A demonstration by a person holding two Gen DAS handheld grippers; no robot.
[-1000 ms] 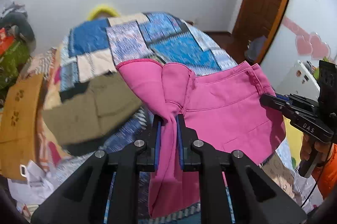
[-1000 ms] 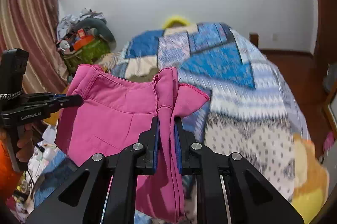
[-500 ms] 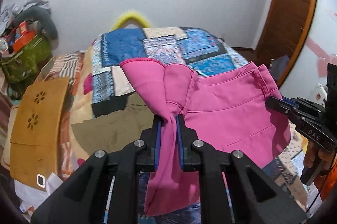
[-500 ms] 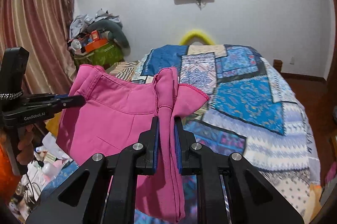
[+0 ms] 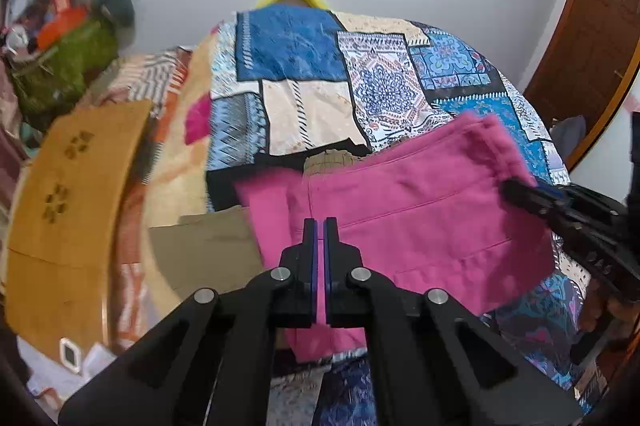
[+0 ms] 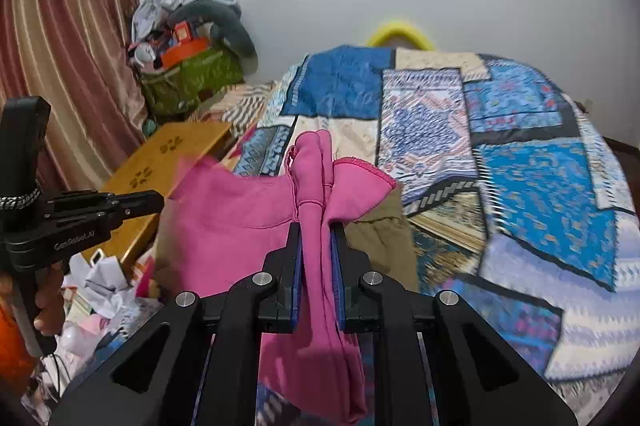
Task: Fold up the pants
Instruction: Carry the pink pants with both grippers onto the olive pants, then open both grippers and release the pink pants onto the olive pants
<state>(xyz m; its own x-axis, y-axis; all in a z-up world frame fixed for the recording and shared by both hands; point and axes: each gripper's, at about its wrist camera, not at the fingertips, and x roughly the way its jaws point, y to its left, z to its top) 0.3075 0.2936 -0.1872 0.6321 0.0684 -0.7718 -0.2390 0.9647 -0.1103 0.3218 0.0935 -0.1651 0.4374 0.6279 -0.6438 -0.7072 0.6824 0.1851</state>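
left wrist view: the left gripper [image 5: 320, 226] is clenched on the edge of the pink pants [image 5: 420, 209], spread in the air above the patchwork bed [image 5: 296, 45], with the right gripper [image 5: 520, 191] at 3 o'clock; no writing is readable. right wrist view: the right gripper clamps a bunched fold of the pants, the left one at 9 o'clock bears a blurred label i cannot read surely, and i judge the next move is lowering the cloth flat onto the bed.

White lettering on the left gripper [image 6: 158, 199] body, blurred, roughly "GenRobot.AI"
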